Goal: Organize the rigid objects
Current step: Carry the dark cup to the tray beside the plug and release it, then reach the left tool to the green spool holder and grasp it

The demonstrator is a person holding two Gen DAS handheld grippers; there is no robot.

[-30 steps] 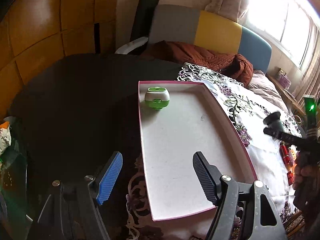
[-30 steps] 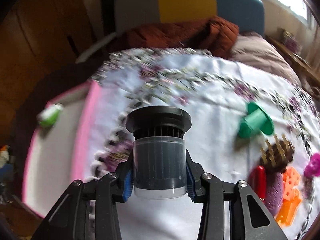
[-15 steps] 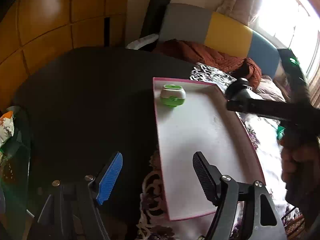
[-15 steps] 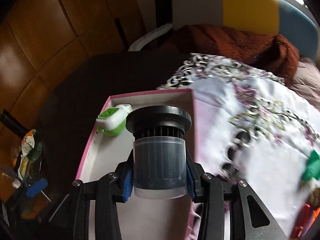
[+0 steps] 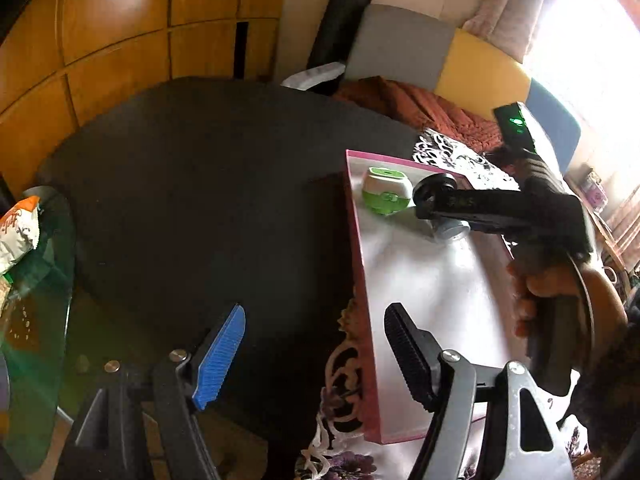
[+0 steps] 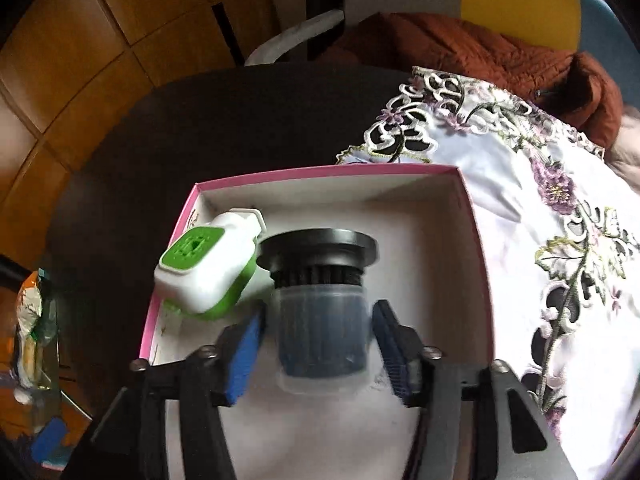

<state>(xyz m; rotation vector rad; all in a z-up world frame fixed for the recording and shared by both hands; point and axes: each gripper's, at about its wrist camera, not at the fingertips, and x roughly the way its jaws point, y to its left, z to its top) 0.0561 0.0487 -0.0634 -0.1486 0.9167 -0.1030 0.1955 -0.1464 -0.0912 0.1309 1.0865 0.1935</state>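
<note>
A pink-rimmed white tray (image 6: 472, 216) lies on the table. A green and white gadget (image 6: 208, 272) sits in its far left corner, also in the left wrist view (image 5: 386, 194). A dark cylinder with a black flanged cap (image 6: 322, 308) lies in the tray beside the gadget, between the parted fingers of my right gripper (image 6: 320, 344), with a gap at each side. In the left wrist view the right gripper (image 5: 440, 204) reaches over the tray (image 5: 358, 264). My left gripper (image 5: 316, 344) is open and empty above the tray's near left edge.
A white embroidered cloth (image 6: 560, 208) covers the table right of the tray; bare dark tabletop (image 5: 200, 200) lies left. A rust blanket (image 6: 480, 48) and colourful headboard are behind. A snack bag (image 5: 18, 232) sits at far left.
My right gripper carried the cylinder from over the cloth into the tray, lowered it beside the gadget and opened its fingers. The left gripper shifted slightly left and stayed open.
</note>
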